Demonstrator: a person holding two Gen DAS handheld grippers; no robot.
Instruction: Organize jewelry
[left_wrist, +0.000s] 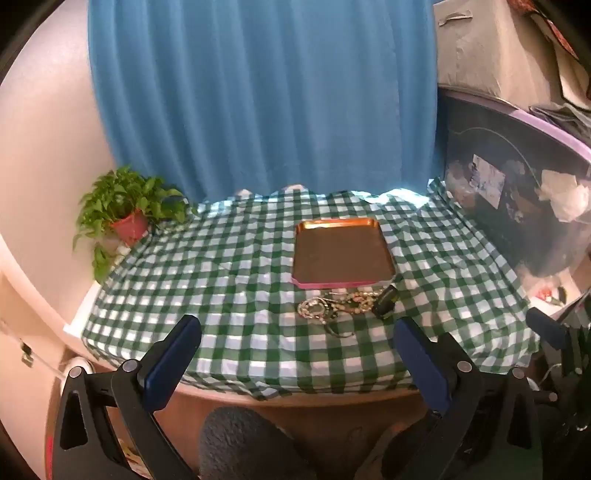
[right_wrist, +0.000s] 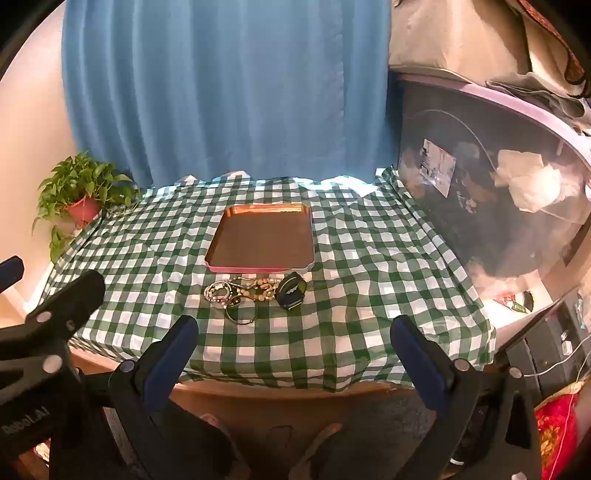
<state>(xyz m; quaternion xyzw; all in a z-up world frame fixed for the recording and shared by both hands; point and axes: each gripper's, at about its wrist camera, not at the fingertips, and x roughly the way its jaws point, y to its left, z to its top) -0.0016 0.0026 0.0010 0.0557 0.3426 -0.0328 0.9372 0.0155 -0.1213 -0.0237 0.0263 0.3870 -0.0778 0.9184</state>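
Observation:
A tangle of beaded jewelry (left_wrist: 338, 304) (right_wrist: 242, 291) lies on the green checked tablecloth, just in front of a flat pink-rimmed tray (left_wrist: 341, 254) (right_wrist: 262, 240) that holds nothing. Beside the pile's right end sits a small dark clip-like piece (left_wrist: 384, 301) (right_wrist: 291, 290), and a dark ring (right_wrist: 242, 315) lies at its near side. My left gripper (left_wrist: 295, 332) hovers open over the table's front edge, short of the pile. Over the same edge my right gripper (right_wrist: 293, 332) stands open with nothing between its blue pads. The left gripper's body (right_wrist: 44, 332) shows at the right wrist view's left.
A potted green plant (left_wrist: 125, 210) (right_wrist: 81, 195) stands at the table's back left corner. A blue curtain (left_wrist: 258, 92) hangs behind. A large dark storage bin (left_wrist: 517, 192) (right_wrist: 491, 192) with a purple lid borders the right side. A person's knees show under the front edge.

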